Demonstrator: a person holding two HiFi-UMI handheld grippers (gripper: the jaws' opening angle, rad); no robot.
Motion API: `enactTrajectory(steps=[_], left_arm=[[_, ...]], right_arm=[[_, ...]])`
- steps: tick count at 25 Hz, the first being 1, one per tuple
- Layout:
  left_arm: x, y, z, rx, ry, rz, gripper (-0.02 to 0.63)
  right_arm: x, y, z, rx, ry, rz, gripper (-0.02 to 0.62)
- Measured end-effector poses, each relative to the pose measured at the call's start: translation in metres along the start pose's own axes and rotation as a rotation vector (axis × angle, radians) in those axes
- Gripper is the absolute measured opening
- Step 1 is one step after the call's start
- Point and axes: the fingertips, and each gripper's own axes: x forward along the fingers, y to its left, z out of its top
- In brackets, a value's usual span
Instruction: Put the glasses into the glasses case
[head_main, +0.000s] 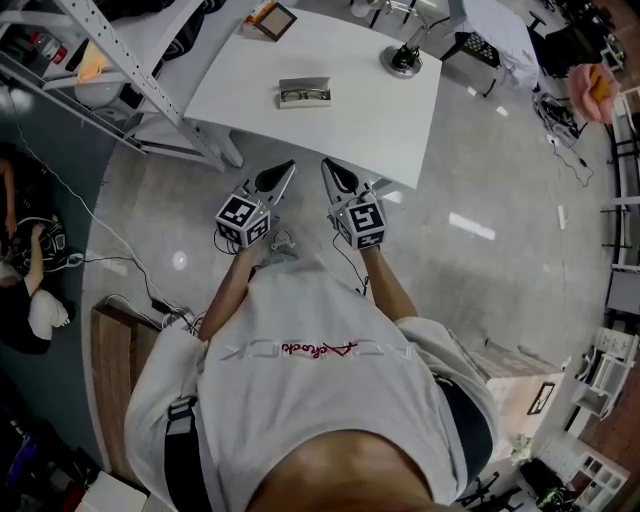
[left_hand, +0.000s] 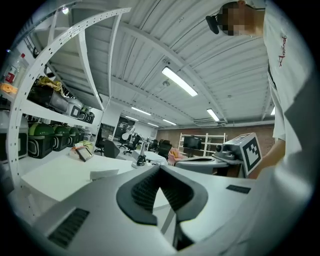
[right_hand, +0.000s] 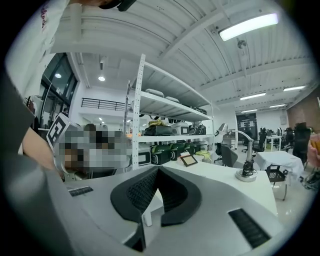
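Note:
In the head view a small grey glasses case (head_main: 304, 94) lies open on the white table (head_main: 390, 120), with dark-rimmed glasses (head_main: 305, 96) that seem to rest in it. Both grippers hang over the floor short of the table's near edge, well apart from the case. My left gripper (head_main: 283, 171) and right gripper (head_main: 328, 168) point at the table, jaws closed with nothing between them. The left gripper view shows its pads meeting at the tip (left_hand: 160, 168), the case (left_hand: 104, 173) far off as a pale box, and the right gripper's marker cube (left_hand: 248, 148). The right gripper (right_hand: 158, 169) is likewise shut.
A lamp base (head_main: 403, 62) and a small framed tablet (head_main: 273, 20) stand at the table's far side. A white metal shelf rack (head_main: 120, 55) stands left of the table. Cables (head_main: 120, 260) trail on the floor, and a person (head_main: 25, 270) sits at the far left.

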Motion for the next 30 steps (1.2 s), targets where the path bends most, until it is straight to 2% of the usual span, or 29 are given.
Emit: enactTrajectory(steps=[6,18,24,30], left_arm=[[-0.026,-0.040,-0.028,-0.021,0.018,0.022,0.003],[-0.065,-0.123,-0.047,0.013,0.028,0.002,0.003],[-0.091,-0.144,-0.059,0.014,0.022,0.010,0.003],[-0.106,-0.159,-0.057,0.050,0.016,0.014,0.003]], right_arm=[[-0.044,0.017,-0.018,0.022,0.021,-0.010,0.015],[-0.131,0.053,-0.030,0.048,0.002,-0.052,0.015],[-0.155,0.074,-0.037,0.043,-0.001,-0.060,0.014],[-0.168,0.088,-0.036,0.030,-0.010,-0.057,0.014]])
